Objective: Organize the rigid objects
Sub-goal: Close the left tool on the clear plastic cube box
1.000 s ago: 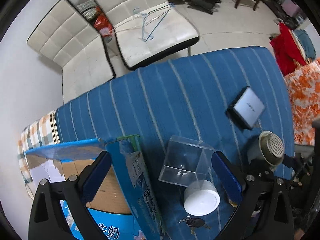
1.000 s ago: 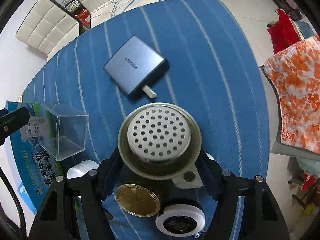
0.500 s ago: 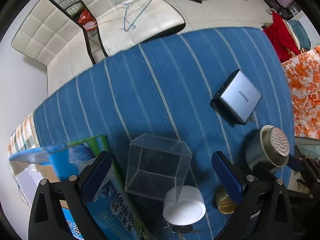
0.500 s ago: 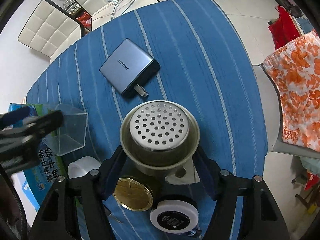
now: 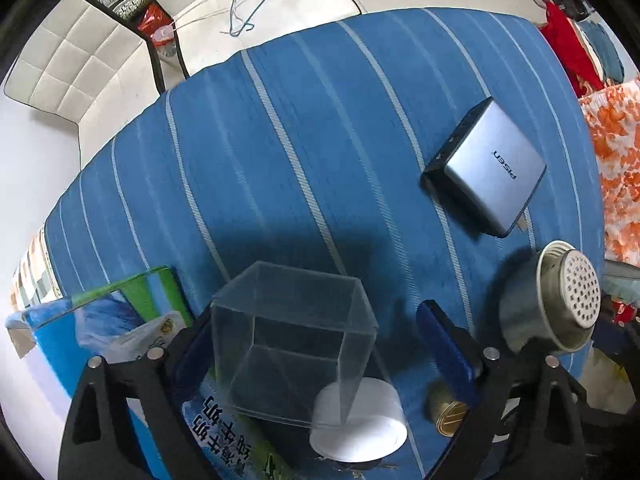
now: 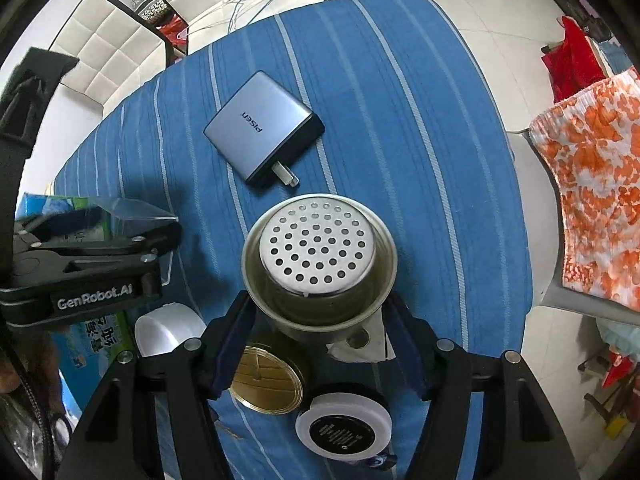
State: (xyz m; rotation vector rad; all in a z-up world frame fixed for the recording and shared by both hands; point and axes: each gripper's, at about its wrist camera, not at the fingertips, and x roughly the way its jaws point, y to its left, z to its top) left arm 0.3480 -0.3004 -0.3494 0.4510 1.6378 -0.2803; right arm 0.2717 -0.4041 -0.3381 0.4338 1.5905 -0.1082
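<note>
1. Tabletop [image 5: 320, 128] under blue striped cloth; white quilted chairs [image 5: 80, 68] behind its far edge, wire hangers [image 5: 240, 4] lying on one seat.
2. Grey Pisen power bank [image 6: 260, 124] flat on the cloth, well apart from both grippers, short plug sticking out toward the right gripper.
3. Milk carton box [image 5: 132, 320] at the near left edge, just beside the clear plastic box [image 5: 288, 336], close along its left side.
4. White round lid [image 5: 360, 420] touching or overlapping the near corner of the clear plastic box, in line with the grasp; gold tin lid [image 6: 268, 380] and a white-rimmed black disc [image 6: 344, 428] crowded just under the right gripper.
5. Left gripper [image 5: 316, 344] pointing down over the clear plastic box; fingers [image 5: 444, 348] apart and closing, box between them. Left pad hidden behind the box wall, contact there not readable; right pad clearly off the box.
6. Right gripper [image 6: 320, 332] clamped on the perforated metal strainer cup [image 6: 316, 256], fingers [image 6: 236, 340] pressing its lower wall on both sides, cup lifted clear of the cloth, perforated face toward the camera.
</note>
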